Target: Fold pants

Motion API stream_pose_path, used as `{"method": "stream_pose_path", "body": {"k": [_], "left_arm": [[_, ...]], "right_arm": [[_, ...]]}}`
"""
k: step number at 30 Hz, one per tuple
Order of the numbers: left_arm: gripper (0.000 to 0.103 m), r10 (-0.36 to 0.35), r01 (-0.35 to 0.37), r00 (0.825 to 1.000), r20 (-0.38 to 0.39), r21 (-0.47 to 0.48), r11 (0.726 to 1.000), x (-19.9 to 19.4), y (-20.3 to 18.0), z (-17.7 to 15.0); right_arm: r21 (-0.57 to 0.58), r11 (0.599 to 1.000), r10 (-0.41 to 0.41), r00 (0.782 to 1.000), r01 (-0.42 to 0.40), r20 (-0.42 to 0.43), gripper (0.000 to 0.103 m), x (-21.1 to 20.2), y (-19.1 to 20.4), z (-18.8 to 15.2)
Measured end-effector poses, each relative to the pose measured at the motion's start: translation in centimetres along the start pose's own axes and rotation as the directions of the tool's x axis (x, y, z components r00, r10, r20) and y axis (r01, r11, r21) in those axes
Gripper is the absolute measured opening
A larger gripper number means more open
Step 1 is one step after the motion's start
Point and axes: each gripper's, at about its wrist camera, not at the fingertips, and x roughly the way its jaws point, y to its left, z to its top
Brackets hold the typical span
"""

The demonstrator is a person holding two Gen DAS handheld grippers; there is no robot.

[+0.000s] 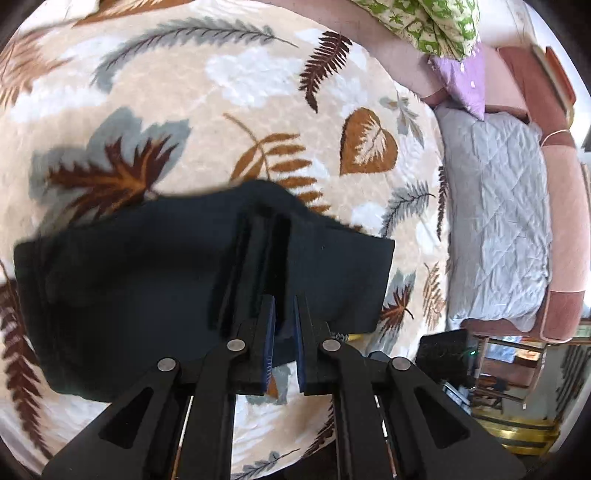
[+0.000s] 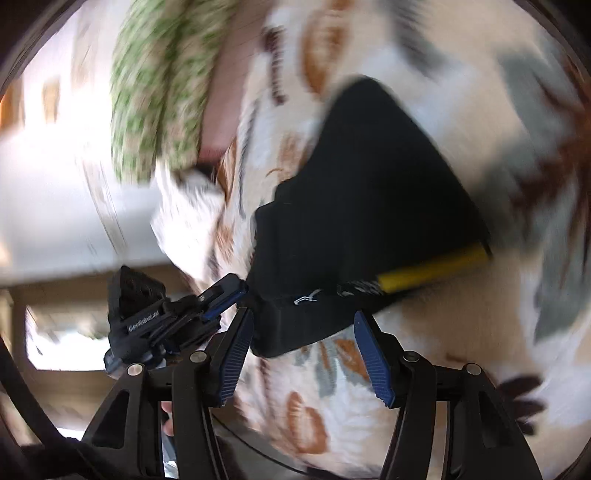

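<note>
The black pants [image 1: 147,280] lie folded in a compact bundle on the leaf-patterned blanket [image 1: 236,110]. My left gripper [image 1: 284,314] is shut on a fold of the pants' near edge, its blue pads nearly together with dark cloth between them. In the right wrist view the pants [image 2: 369,206] show a yellow stripe [image 2: 432,271] along one edge. My right gripper [image 2: 303,332] is open, its blue pads wide apart just short of the pants' near corner, touching nothing. The left gripper [image 2: 221,295] shows at the left, pinching the pants' corner. This view is motion-blurred.
A green-and-white patterned pillow [image 1: 432,26] and a purple pillow [image 1: 461,81] lie at the bed's far end. A grey quilt [image 1: 495,214] on a pink couch [image 1: 561,221] stands to the right. Dark devices [image 1: 443,354] and furniture sit at lower right.
</note>
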Motion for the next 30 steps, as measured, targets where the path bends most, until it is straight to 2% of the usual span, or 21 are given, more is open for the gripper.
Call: {"method": "stream_pose_path", "body": {"k": [3,6,8,10,12,17,18,21,23,25,26,27,30], "left_arm": [[0.006,0.055,-0.055,0.998,0.02,0.018,0.998,0.2,-1.1,1.3],[0.006,0.069,-0.069,0.998,0.014,0.022,0.997,0.8,-1.0,2.3],[0.006,0.071,-0.071,0.997,-0.004,0.013,0.997,1.5,-0.6,2.5],[0.006,0.104,-0.103,0.994,-0.016,0.018,0.994,2.0,-0.1,2.5],[0.006,0.126,-0.125,0.992,-0.025,0.027,0.992,2.3,0.4,2.5],[0.006,0.127,-0.126,0.99,-0.064,0.027,0.992,3.0,2.1,1.9],[0.006,0.107,-0.105,0.991,-0.084,0.024,0.994,3.4,2.4,1.9],[0.007,-0.046,0.047,0.989,-0.142,0.004,0.999,4.4,2.9,1.9],[0.027,-0.179,0.176,0.972,-0.153,-0.032,0.984,4.7,3.3,2.1],[0.043,-0.284,0.279,0.95,-0.13,-0.059,0.959,4.5,3.8,2.0],[0.048,-0.328,0.322,0.938,-0.113,-0.066,0.944,4.3,4.1,2.0],[0.049,-0.354,0.349,0.93,-0.097,-0.065,0.935,4.0,4.2,1.9],[0.05,-0.357,0.354,0.93,-0.088,-0.048,0.934,3.7,4.1,1.8]], "right_arm": [[0.109,0.992,0.065,0.997,-0.069,0.039,0.063,0.1,-1.9,0.2],[0.16,0.976,0.139,0.987,-0.151,0.082,0.065,0.0,-2.6,0.4],[0.176,0.971,0.144,0.983,-0.162,0.114,0.068,-0.4,-2.8,0.4],[0.184,0.968,0.15,0.98,-0.172,0.13,0.07,-0.4,-2.7,0.5],[0.198,0.963,0.158,0.978,-0.183,0.135,0.07,-0.2,-2.9,0.6],[0.218,0.956,0.176,0.978,-0.198,0.114,0.07,0.6,-3.7,0.9],[0.219,0.955,0.178,0.978,-0.199,0.112,0.071,0.7,-3.8,0.9],[0.214,0.956,0.18,0.978,-0.2,0.108,0.071,0.9,-3.9,1.0],[0.21,0.957,0.179,0.978,-0.199,0.106,0.071,0.9,-3.9,1.0],[0.205,0.959,0.179,0.979,-0.197,0.102,0.071,1.0,-3.8,1.1],[0.201,0.96,0.177,0.979,-0.194,0.098,0.071,1.0,-3.8,1.1],[0.199,0.961,0.176,0.98,-0.192,0.094,0.071,1.1,-3.8,1.1],[0.201,0.961,0.177,0.98,-0.192,0.09,0.071,1.2,-3.9,1.2]]}}
